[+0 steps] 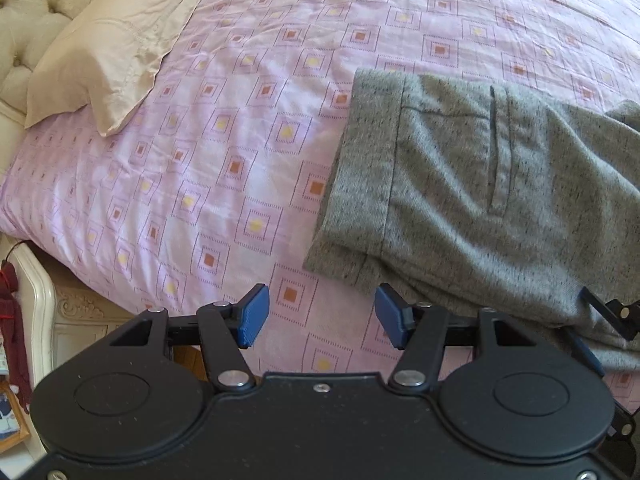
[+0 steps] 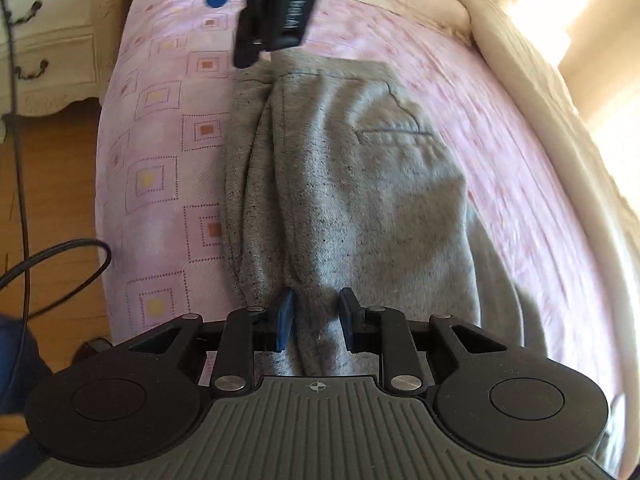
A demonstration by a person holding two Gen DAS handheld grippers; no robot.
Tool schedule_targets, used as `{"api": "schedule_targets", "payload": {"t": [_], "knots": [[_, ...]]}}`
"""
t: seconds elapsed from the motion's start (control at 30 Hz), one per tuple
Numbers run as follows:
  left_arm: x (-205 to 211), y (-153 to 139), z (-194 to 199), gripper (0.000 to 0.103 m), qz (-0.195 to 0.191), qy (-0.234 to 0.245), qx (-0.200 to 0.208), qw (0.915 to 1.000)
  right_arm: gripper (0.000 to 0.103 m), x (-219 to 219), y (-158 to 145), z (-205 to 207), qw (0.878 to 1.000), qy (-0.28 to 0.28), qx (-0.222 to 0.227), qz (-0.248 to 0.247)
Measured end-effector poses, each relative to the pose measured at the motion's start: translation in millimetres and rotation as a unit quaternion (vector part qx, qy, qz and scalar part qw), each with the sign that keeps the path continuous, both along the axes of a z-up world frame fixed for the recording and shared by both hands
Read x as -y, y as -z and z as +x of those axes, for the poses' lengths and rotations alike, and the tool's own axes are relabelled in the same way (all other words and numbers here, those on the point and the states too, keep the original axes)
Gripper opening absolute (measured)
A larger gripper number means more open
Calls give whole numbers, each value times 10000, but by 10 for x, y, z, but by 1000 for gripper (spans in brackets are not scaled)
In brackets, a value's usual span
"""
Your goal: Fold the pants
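Pants (image 1: 480,200), grey and speckled, lie on a bed (image 1: 200,160) with a pink patterned cover. They look already folded lengthwise, one leg over the other, with the waistband toward the pillow (image 1: 108,56) end. In the left wrist view the pants fill the area from two o'clock to four o'clock, the waistband edge facing nine o'clock, and the pillow sits at ten o'clock.

Left gripper (image 1: 322,318) hangs over bare cover just beside the waistband corner, its blue pads well apart, nothing between them. It also shows in the right wrist view at twelve o'clock, above the waistband.

Right gripper (image 2: 316,320) is low over the pants near the seat and thigh. Its pads stand a little apart, a ridge of grey cloth rising between them; they do not seem to press on it, so the cloth looks released rather than held.

Judging from this, the lengthwise fold is done and the crosswise fold comes next. That would call for each gripper to pinch one end through all layers, then carry it over the other end with edges matched.
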State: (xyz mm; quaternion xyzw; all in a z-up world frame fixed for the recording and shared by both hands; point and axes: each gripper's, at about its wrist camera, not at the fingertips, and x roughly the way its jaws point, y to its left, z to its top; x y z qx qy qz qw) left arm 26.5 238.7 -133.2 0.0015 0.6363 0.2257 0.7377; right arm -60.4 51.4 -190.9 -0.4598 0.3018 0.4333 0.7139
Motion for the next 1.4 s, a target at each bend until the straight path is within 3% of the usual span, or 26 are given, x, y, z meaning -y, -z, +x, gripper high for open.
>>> {"api": "schedule_targets", "payload": {"t": [0.1, 0.17, 0.2, 0.3, 0.5, 0.7, 0.83, 0.9, 1.03, 1.1, 1.17, 1.3, 1.4], "knots": [[4, -54, 86, 63, 24, 44, 64, 10000, 23, 2, 41, 3, 9994, -305, 105, -138], [11, -91, 151, 63, 34, 139, 94, 9999, 21, 9, -23, 88, 9994, -227, -261, -81], [14, -112, 186, 63, 51, 213, 118, 9997, 16, 23, -78, 144, 9988, -107, -471, -8], [7, -186, 319, 63, 135, 395, 208, 9989, 11, 139, -342, 293, 9937, 343, -918, 550], [-8, -267, 659, 67, 53, 641, 506, 9966, 11, 317, -770, 390, 9679, 721, -2003, 1338], [113, 57, 937, 67, -25, 1213, 347, 9920, 7, 190, -490, 249, 9660, 644, -2398, 719], [106, 465, 903, 70, 81, 1503, -181, 9884, 7, 98, -398, 350, 9583, 1020, -2593, 631], [69, 544, 785, 71, 58, 1628, -78, 9866, 9, 130, -439, 397, 9512, 1289, -2703, 740], [115, 512, 693, 74, 216, 1977, -27, 9800, 13, 371, -671, 632, 9299, 2081, -2749, 1282], [109, 505, 676, 74, 181, 1998, -12, 9797, 14, 503, -822, 836, 9168, 2636, -2518, 1632], [93, 494, 686, 74, 127, 1964, 19, 9804, 22, 638, -921, 1134, 8989, 3268, -2172, 1950], [92, 484, 759, 74, 18, 1922, -17, 9814, 28, 815, -863, 1857, 8531, 4229, -1974, 2331], [74, 489, 785, 78, -30, 1901, -49, 9818, 28, 894, -682, 2372, 8306, 4590, -2123, 2333]]}}
